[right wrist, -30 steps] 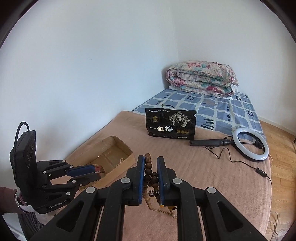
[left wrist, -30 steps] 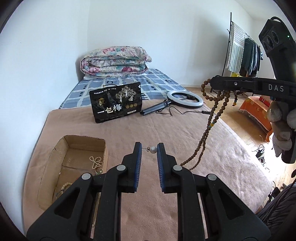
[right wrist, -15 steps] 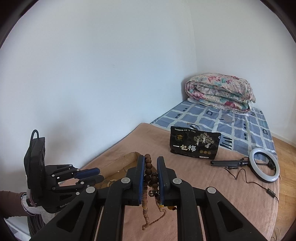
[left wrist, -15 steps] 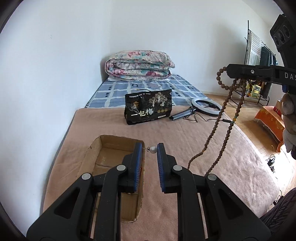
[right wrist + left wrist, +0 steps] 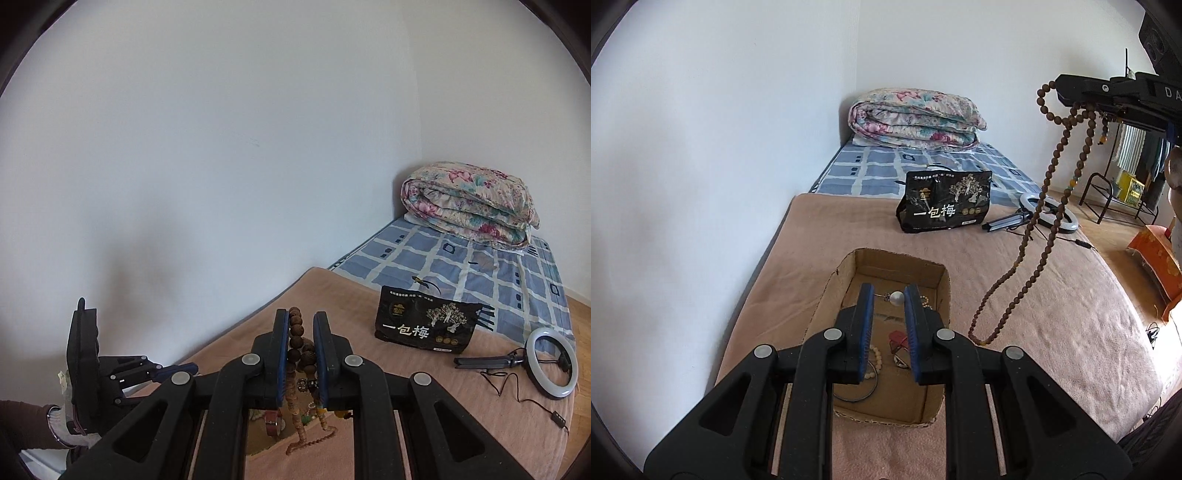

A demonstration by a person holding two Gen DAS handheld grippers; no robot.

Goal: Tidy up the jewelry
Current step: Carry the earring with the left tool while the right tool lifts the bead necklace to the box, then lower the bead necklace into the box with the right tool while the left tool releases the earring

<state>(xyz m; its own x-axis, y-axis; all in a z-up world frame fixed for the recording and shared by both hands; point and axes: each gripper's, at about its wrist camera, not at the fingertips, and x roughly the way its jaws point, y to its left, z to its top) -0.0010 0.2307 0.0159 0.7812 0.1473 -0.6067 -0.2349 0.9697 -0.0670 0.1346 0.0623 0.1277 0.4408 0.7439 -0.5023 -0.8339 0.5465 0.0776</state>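
Left claw [image 5: 889, 297] pinching pearl earring [image 5: 896, 297] over cardboard box [image 5: 943, 291]: tiny, slippery; grip the post; right claw [image 5: 300, 325] clamping wooden bead strand [image 5: 297, 339]: limp, swings.

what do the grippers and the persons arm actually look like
Both grippers, left gripper and right gripper, are matte black plastic frames with triangular cutouts, silver round pivot screws and blue ribbed fingers. White lettering marks the right one's side. A dark brown sleeve covers the left arm.

folded quilt [image 5: 916, 117], black snack bag [image 5: 943, 206], ring light [image 5: 551, 365]
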